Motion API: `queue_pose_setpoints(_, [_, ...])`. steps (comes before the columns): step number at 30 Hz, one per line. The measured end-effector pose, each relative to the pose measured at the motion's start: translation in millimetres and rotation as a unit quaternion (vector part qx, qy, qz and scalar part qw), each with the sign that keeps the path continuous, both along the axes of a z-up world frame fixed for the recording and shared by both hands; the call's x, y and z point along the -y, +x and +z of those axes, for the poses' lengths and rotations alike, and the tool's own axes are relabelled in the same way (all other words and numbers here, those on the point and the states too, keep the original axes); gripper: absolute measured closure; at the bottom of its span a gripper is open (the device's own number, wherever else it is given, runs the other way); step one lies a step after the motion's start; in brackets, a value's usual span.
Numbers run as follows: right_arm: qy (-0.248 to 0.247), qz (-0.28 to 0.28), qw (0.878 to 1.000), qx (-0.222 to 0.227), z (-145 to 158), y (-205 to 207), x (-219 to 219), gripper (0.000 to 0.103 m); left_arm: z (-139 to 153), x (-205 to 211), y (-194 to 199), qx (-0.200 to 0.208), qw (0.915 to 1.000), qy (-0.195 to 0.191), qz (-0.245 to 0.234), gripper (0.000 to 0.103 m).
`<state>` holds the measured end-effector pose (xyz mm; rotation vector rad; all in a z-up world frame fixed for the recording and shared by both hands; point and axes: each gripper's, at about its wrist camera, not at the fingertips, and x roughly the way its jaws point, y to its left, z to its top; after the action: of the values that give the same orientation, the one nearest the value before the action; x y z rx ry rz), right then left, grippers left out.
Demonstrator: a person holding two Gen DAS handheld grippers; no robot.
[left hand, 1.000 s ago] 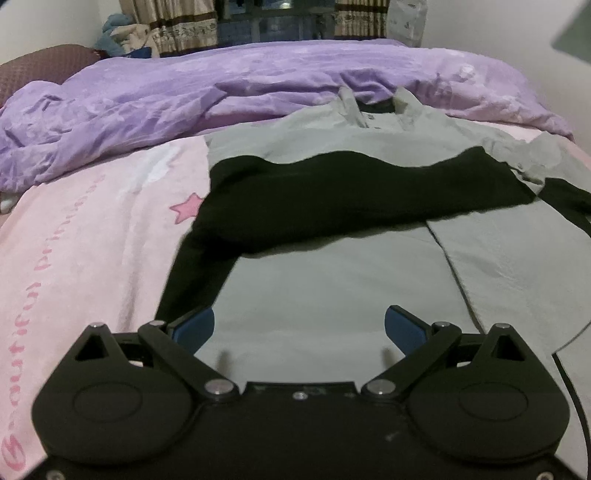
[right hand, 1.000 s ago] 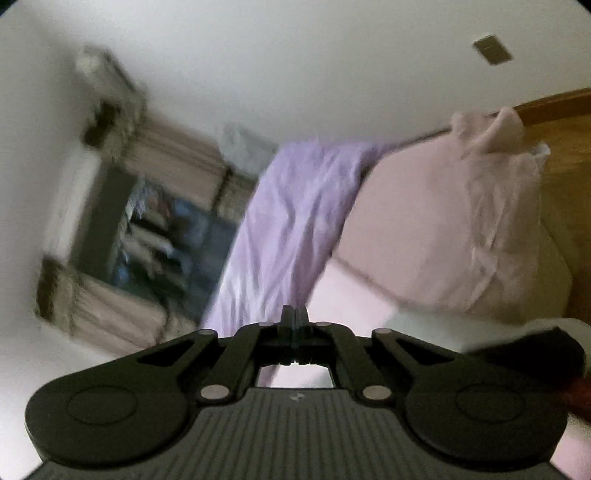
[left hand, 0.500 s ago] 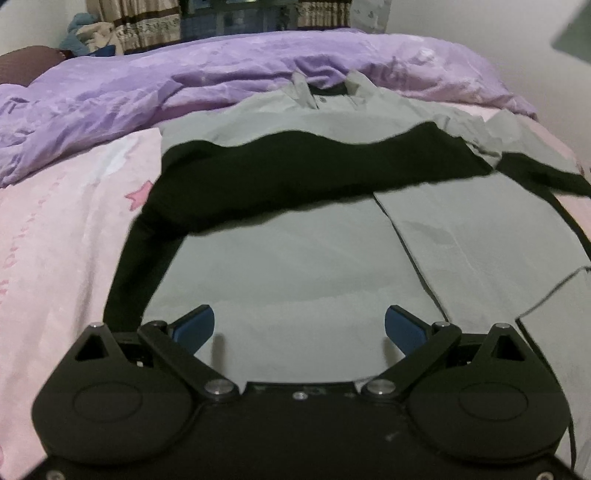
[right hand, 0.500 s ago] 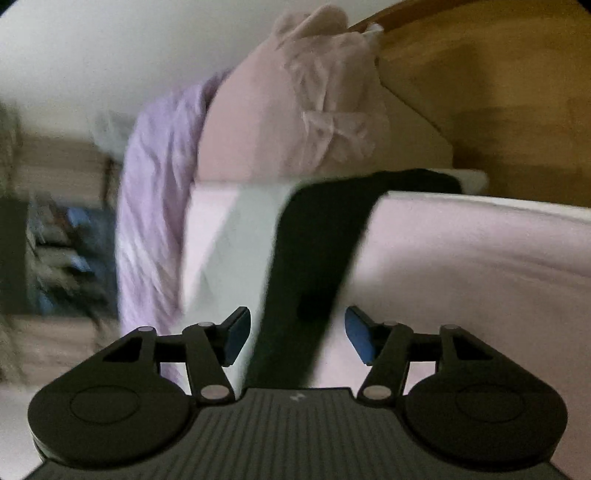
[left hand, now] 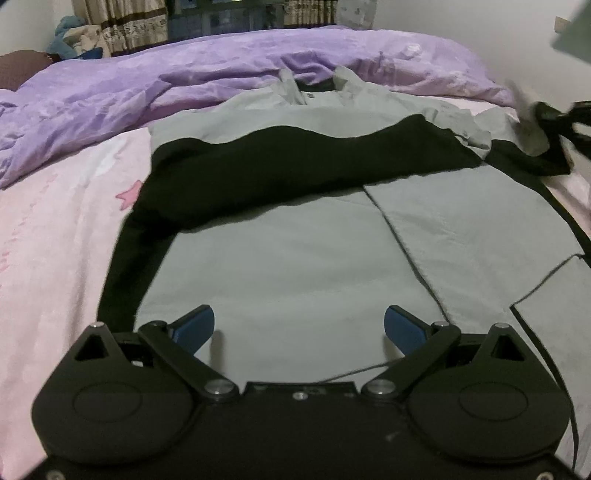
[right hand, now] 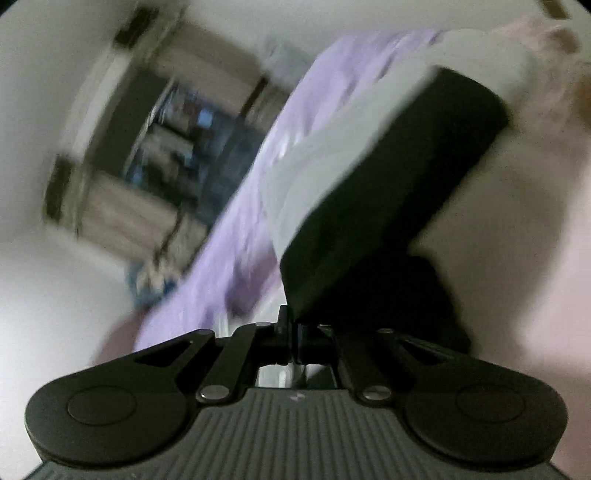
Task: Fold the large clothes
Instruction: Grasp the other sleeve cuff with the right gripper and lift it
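A grey and black jacket (left hand: 288, 258) lies flat on the bed, collar far, with a black band across the chest and its left sleeve folded over. My left gripper (left hand: 299, 326) is open and empty, low over the jacket's near hem. My right gripper (right hand: 291, 325) is shut on the jacket's right sleeve (right hand: 388, 192), black and grey, and holds it lifted off the bed. It also shows in the left wrist view (left hand: 554, 118) at the far right, pinching the sleeve end.
A crumpled purple duvet (left hand: 184, 85) lies across the far side of the bed. The pink sheet (left hand: 55, 240) shows to the left. A pink pillow (right hand: 546, 48) is at the right. Curtains and a window (left hand: 221, 14) are behind.
My right gripper was open around the black sleeve half a second ago; now it is shut on it and has lifted it. My left gripper stays open over the hem.
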<state>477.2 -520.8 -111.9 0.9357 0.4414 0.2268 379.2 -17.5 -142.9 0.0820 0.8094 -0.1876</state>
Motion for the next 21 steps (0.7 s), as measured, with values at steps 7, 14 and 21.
queue_pose_setpoints(7, [0.005, -0.018, 0.997, -0.079, -46, 19, -40, 0.094, -1, 4, -2, -0.003, 0.9999, 0.010, -0.013, 0.002])
queue_pose_setpoints(14, [-0.075, 0.007, 0.993, -0.094, 2, -2, -14, 0.036, 8, -11, 1, 0.015, 0.9998, 0.004, 0.013, 0.002])
queue_pose_setpoints(21, [-0.027, -0.113, 0.990, -0.075, -2, 24, 55, 0.017, 10, -27, -1, 0.015, 0.9994, 0.001, 0.031, 0.002])
